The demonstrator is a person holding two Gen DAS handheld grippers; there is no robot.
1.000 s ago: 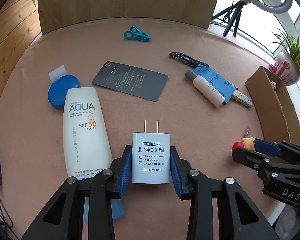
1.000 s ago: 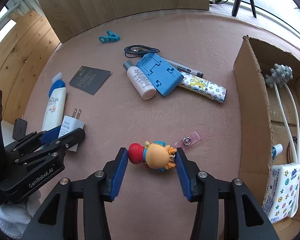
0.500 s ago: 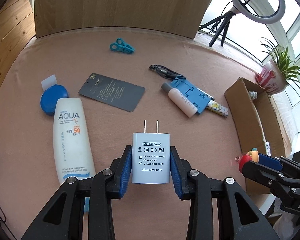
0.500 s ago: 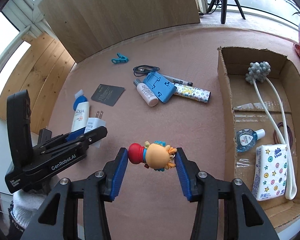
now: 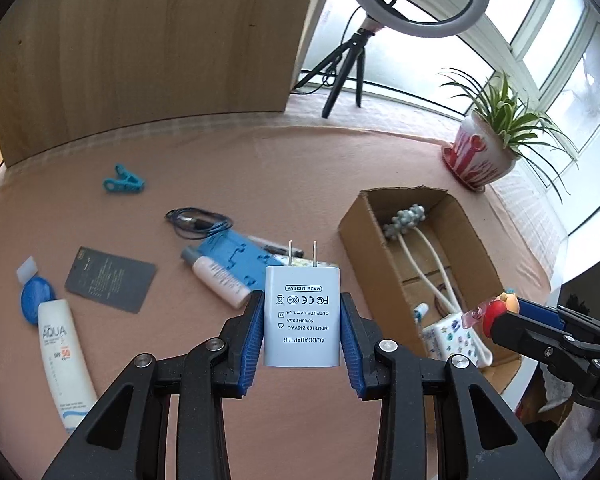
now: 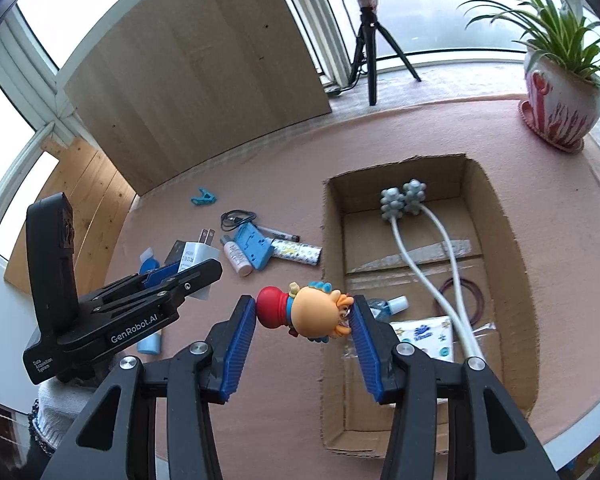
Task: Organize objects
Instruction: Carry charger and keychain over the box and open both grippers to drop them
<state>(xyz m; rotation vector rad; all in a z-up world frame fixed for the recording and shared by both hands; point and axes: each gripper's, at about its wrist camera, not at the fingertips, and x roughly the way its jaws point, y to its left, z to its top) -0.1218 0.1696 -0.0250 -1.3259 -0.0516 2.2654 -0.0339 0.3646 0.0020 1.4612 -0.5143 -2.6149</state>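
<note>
A white adapter (image 5: 302, 316) is being clamped in the left gripper (image 5: 302, 346) jaws, a cartoon figurine (image 6: 308, 314) in the right gripper (image 6: 304, 344) jaws. Both are being held above the tabletop (image 6: 268, 160), beside the cardboard box (image 6: 512, 264); lowering inside and releasing is probably needed next.

Potted plant (image 5: 485, 151) beside ring light tripod (image 5: 346, 68).

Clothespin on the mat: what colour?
Teal-blue clothespin, clearest in the left wrist view.
</note>
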